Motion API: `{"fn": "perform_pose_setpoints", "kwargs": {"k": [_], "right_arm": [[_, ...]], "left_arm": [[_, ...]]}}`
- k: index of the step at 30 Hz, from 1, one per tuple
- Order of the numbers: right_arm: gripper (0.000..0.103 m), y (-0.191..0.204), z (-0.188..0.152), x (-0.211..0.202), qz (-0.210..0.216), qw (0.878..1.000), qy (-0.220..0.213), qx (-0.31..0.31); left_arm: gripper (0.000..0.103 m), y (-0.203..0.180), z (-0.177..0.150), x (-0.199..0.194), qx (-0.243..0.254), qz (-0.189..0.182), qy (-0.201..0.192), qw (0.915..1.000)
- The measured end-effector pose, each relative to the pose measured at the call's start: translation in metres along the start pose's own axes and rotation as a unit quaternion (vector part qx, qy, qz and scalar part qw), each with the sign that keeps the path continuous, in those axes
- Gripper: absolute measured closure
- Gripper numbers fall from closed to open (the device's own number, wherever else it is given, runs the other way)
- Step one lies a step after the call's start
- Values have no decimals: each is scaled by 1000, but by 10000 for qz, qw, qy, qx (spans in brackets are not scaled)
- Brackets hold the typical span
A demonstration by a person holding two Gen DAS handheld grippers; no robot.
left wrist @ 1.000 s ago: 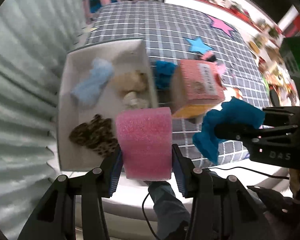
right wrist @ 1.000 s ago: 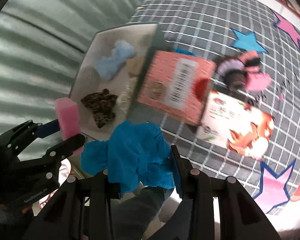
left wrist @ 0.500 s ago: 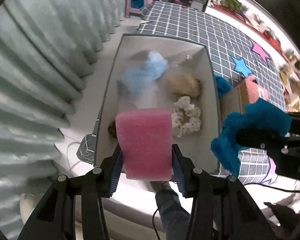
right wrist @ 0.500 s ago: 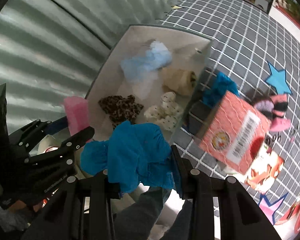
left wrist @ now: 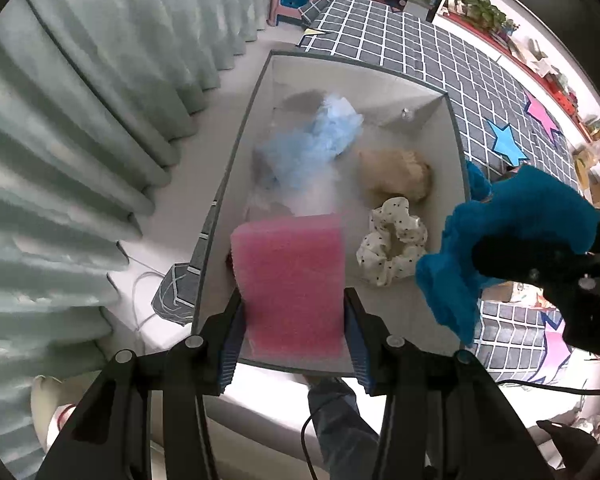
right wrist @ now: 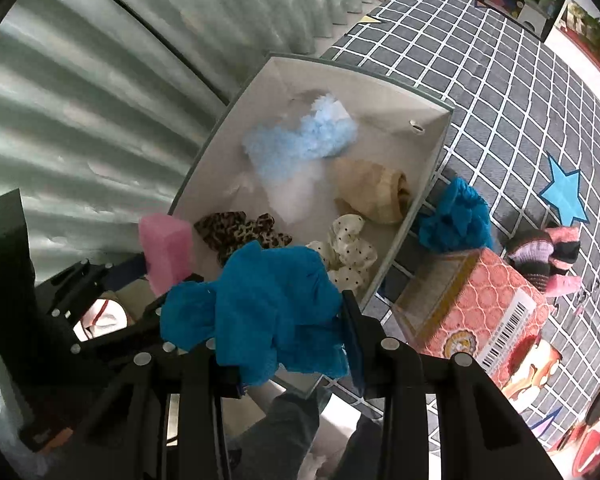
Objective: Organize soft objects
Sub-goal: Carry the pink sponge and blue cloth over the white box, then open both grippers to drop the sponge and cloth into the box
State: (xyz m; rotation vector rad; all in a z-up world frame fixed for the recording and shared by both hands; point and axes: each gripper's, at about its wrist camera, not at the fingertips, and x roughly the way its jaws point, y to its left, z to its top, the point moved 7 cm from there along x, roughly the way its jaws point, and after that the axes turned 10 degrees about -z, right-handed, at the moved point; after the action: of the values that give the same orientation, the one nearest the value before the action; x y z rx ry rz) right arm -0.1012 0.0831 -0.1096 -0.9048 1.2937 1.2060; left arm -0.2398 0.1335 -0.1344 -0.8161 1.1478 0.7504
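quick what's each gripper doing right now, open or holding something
Left gripper: jaws closed on the pink sponge.
Right gripper: jaws closed on the blue fuzzy cloth.

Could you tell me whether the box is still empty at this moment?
No, the box already holds a light blue fluffy piece, a beige one, a leopard scrunchie and a dotted scrunchie.
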Motion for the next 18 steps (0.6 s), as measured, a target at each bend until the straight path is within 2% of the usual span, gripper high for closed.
{"fn": "perform_pose_setpoints", "kwargs": {"k": [18], "right_arm": [[65,-3,9,11,10,9999,113,79]], "left_arm": [[53,-3,4,17,-41,-2,215,9998]]}}
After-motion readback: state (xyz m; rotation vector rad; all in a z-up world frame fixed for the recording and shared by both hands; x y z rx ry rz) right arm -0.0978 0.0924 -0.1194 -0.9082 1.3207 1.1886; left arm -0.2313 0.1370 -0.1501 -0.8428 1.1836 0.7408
